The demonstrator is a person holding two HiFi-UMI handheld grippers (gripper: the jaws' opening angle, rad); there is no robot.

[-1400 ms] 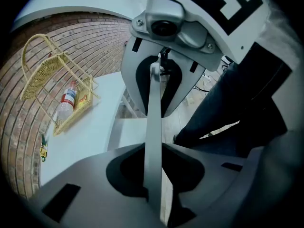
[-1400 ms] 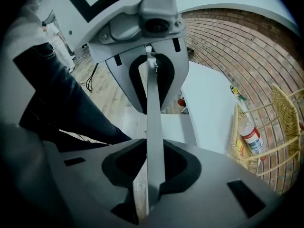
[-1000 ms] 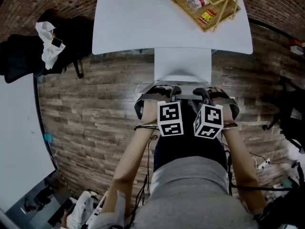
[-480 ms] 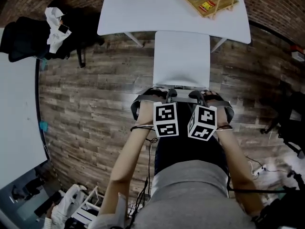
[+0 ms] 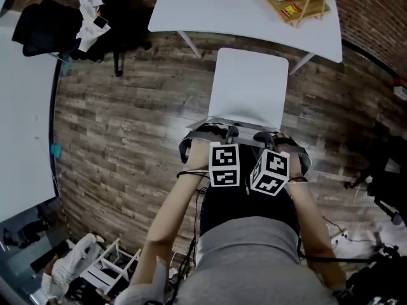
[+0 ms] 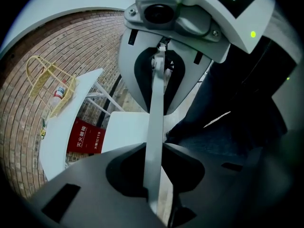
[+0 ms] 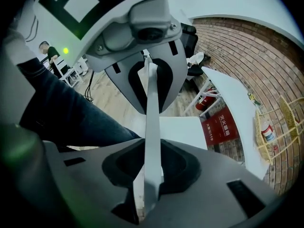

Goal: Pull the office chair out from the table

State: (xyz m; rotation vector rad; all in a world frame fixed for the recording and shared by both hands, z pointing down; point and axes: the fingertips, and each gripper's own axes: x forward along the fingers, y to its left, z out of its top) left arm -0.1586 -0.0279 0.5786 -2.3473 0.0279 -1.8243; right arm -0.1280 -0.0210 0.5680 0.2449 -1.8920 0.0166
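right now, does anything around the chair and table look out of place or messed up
Nothing looks spilled or broken. The white chair stands upright, clear of the table, and the basket sits on the table's right end. The only untidy spot is a white cloth heaped on a dark bundle at upper left.

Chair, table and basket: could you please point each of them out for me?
chair (image 5: 248, 84), head view, white seat.
table (image 5: 216, 11), head view, bare top.
basket (image 5: 272, 4), head view, left rim.
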